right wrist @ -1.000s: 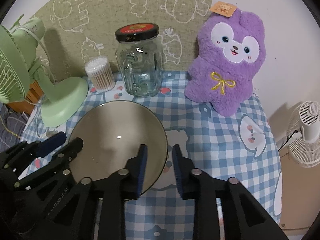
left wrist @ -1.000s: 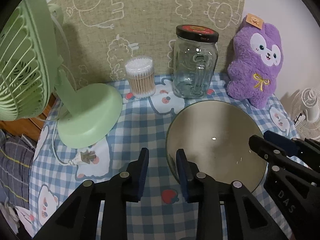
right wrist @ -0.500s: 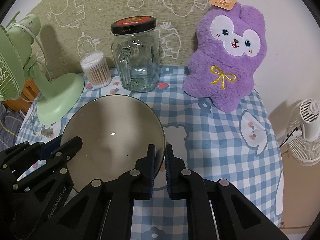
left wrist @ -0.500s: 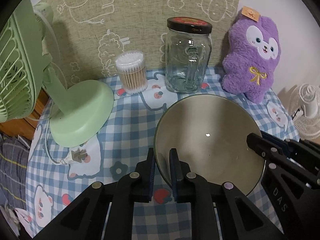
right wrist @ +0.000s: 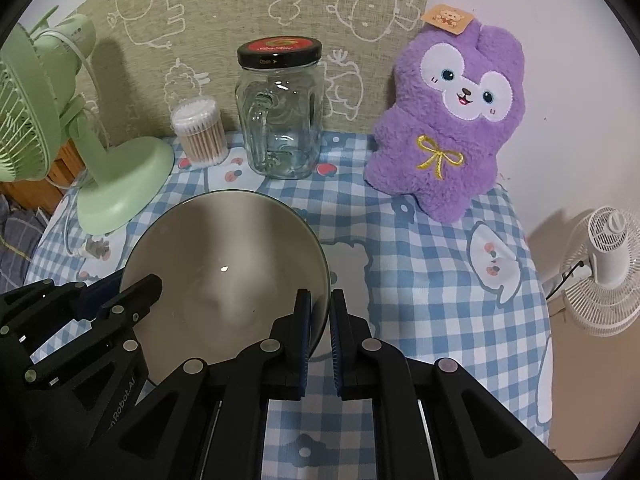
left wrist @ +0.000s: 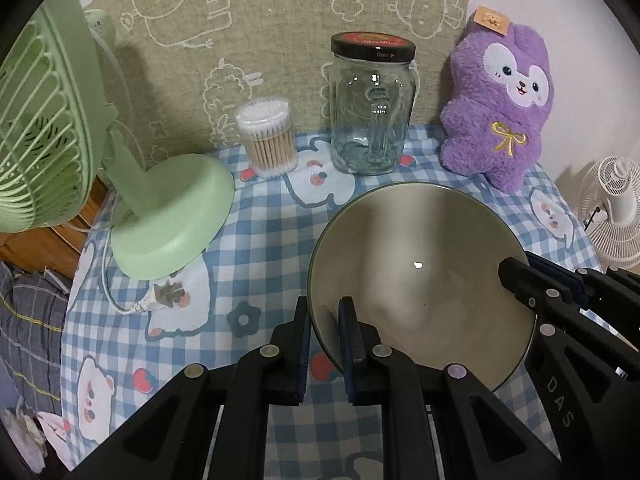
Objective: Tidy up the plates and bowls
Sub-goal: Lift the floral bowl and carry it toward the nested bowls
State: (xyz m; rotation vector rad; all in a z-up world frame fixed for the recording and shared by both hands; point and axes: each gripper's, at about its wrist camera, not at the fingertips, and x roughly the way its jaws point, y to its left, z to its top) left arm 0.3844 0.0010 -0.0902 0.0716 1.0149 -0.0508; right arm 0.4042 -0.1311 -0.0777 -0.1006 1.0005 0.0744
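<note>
Two fans [left wrist: 60,128] [left wrist: 612,208], jar [left wrist: 372,108] beyond bowl [left wrist: 416,264]

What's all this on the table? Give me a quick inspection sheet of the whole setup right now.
Surface: table under blue checked cloth.
Job's things: one empty bowl; no plates seen.
Clutter: green fan, cotton swabs, lidded glass jar, purple plush.
Grippers: left gripper and right gripper each clamp the bowl's rim, opposite sides.
Cables: fan's white cord, plug lying loose.
Surroundings: patterned backdrop, white fan beyond.
</note>
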